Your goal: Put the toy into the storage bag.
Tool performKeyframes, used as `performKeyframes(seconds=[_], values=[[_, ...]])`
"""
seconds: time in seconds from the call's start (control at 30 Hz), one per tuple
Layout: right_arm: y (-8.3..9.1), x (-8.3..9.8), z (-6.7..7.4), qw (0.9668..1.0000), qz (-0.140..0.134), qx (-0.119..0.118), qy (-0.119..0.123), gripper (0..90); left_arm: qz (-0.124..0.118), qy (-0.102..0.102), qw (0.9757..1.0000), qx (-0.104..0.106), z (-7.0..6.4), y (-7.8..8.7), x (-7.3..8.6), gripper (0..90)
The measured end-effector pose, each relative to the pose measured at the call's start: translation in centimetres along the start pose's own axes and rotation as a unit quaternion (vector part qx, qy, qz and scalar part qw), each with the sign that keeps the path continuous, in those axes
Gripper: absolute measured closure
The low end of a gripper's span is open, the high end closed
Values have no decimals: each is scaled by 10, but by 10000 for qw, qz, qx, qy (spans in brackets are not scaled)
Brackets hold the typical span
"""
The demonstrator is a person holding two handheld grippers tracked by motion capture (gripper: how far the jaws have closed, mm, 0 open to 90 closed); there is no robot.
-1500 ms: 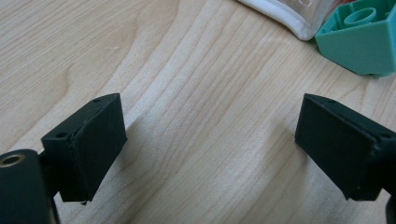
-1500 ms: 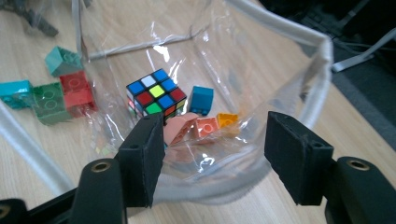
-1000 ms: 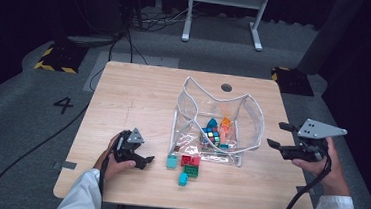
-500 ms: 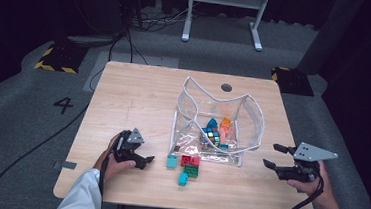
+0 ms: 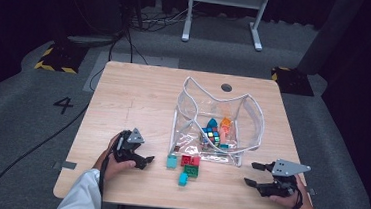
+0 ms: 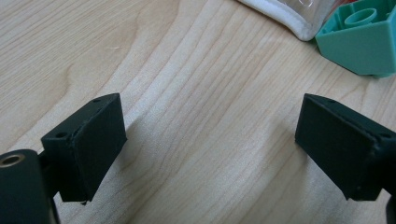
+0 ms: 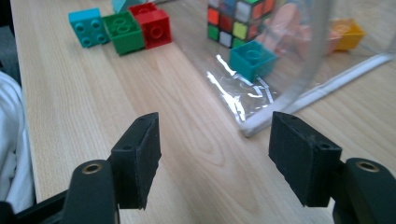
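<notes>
Bricks (image 5: 189,165) lie loose on the table (image 5: 134,95) just before the clear bag (image 5: 218,122); both grippers, left (image 5: 145,160) and right (image 5: 255,174), rest open and empty, the right's jaws having just narrowed. A clumsy reach could scatter bricks or shove the limp bag.

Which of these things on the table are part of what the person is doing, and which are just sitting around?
Part of the job:
- clear plastic bag with white trim
- loose toy bricks: teal, red, green, blue
- multicoloured puzzle cube inside the bag
- left gripper and right gripper, jaws open

Just lying about:
- white metal stand on the floor
- floor cables
</notes>
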State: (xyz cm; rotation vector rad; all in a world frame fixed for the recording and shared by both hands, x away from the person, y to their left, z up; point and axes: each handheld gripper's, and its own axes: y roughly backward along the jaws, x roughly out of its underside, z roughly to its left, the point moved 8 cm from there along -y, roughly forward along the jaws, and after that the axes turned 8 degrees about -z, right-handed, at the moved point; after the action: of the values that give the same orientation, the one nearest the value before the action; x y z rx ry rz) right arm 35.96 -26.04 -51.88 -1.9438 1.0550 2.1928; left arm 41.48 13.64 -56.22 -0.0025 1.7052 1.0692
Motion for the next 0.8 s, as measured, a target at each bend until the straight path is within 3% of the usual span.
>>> performKeyframes(seconds=[0.3,0.57,0.67,0.73,0.8], values=[[-33,7,22,9989,268,-341,169,358,7,-5,10000,2,0,0,0,88],[-66,-3,63,9952,311,-909,171,364,1,-1,10000,2,0,0,0,88],[-79,-8,76,9934,351,-1054,276,365,6,-2,10000,2,0,0,0,87],[-87,-12,82,9916,335,-1124,549,365,13,-4,10000,4,0,0,0,88],[-93,-18,89,9908,320,-1183,576,367,8,-3,10000,2,0,0,0,88]])
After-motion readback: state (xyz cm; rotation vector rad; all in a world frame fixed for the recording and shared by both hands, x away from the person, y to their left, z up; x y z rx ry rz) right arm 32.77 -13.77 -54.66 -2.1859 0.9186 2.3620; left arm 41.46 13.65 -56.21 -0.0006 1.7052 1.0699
